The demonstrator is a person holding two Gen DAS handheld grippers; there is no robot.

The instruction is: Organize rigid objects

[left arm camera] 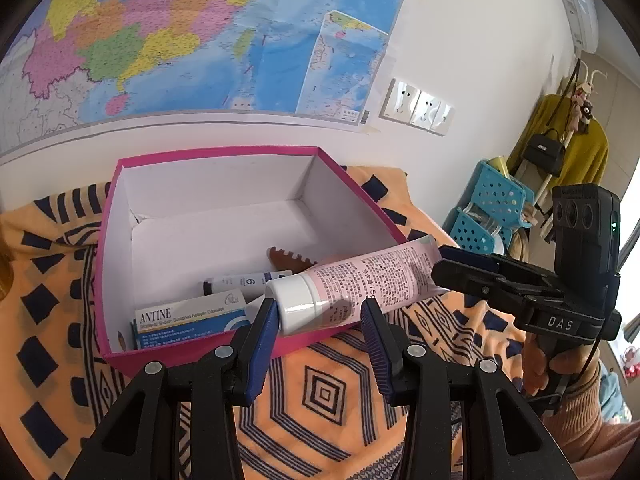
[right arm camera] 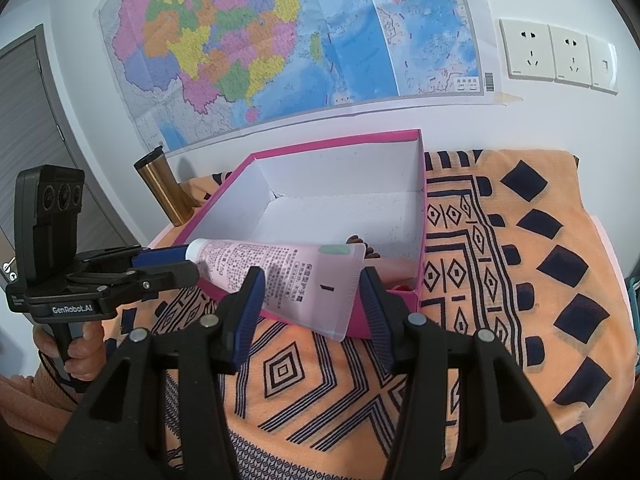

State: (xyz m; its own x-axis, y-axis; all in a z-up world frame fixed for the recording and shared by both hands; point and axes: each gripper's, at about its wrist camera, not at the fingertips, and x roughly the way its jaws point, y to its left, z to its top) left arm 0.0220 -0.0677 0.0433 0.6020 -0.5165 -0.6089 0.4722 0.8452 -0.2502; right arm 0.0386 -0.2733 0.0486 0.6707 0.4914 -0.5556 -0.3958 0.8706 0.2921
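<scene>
**While two grippers share one tube, a dropped end is the worry**

Starting at the left, a gold tumbler (right arm camera: 160, 188) stands just beside the pink box (left arm camera: 216, 151), and a wide swing of the left gripper (left arm camera: 318, 308) could knock it over. That gripper's fingers are drawn in narrow on the white cap of the pink tube (left arm camera: 360, 280), which hangs slanted over the box's near wall, cap end low and inside the rim. A round, glossy cap looks like an easy thing to squirt out of flat pads.

Below it lie a medicine carton (left arm camera: 188, 316), a marker (left arm camera: 244, 280) and a brown comb (left arm camera: 286, 258). If the tube falls rather than being lowered, I'd expect it to land across them or bounce out.

Further right, the tube's middle sits close over the near wall and could catch there and tip the light box. At the far right, the right gripper (right arm camera: 312, 288) pinches the flat crimped tail. If one hand lets go late, the other would twist the tube, or drag the box across the patterned cloth (right arm camera: 520, 280)
</scene>
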